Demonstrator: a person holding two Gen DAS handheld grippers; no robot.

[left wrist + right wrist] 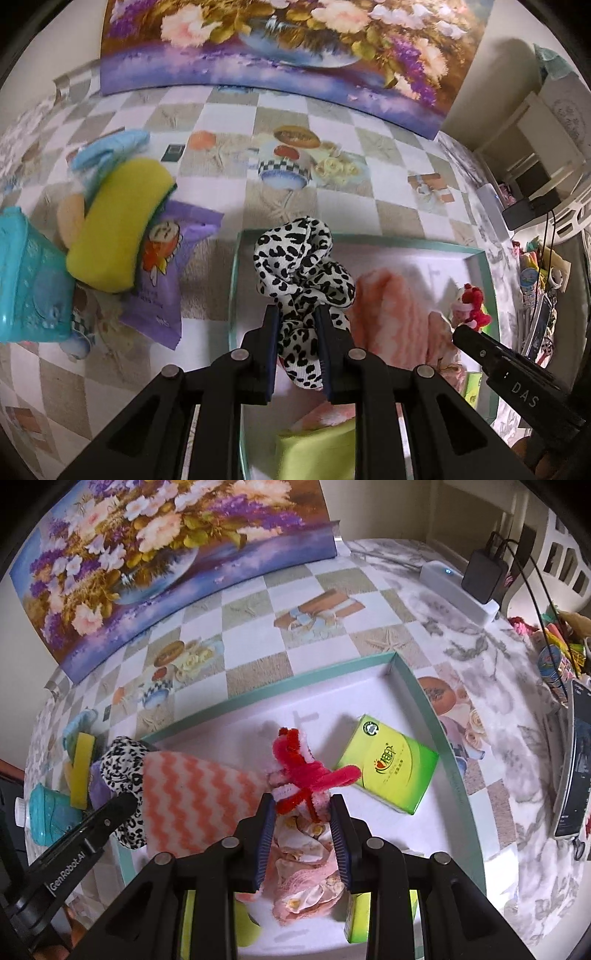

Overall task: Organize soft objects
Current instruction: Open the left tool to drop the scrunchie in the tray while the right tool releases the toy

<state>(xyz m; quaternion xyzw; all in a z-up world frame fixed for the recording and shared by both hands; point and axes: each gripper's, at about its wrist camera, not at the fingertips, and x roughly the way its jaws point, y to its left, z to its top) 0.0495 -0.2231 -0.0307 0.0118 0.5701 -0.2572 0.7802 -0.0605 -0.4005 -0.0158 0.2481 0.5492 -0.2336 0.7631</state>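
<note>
A: What has the left gripper [297,325] got?
B: A black-and-white spotted scrunchie [301,258], pinched between nearly closed jaws, over the near-left corner of the white tray [369,242]. In the left wrist view most of the scrunchie bulges out toward 12 o'clock.

A: And the right gripper [303,812]?
B: Its jaws are narrowly apart, clamped on a red and pink fuzzy toy [306,771] above the tray's middle.

A: What lies under them?
B: In the right wrist view, a pink floral cloth [306,867] is nearest, an orange zigzag cloth [192,797] at 9 o'clock, and a green tissue pack [388,764] at 2 o'clock, all inside the tray.

A: Outside it?
B: In the left wrist view at 9 to 10 o'clock on the table [229,122]: a teal basket [26,280], a yellow sponge [118,229] and a purple packet [166,266]. A flower painting [280,44] stands farthest, at 12.
</note>
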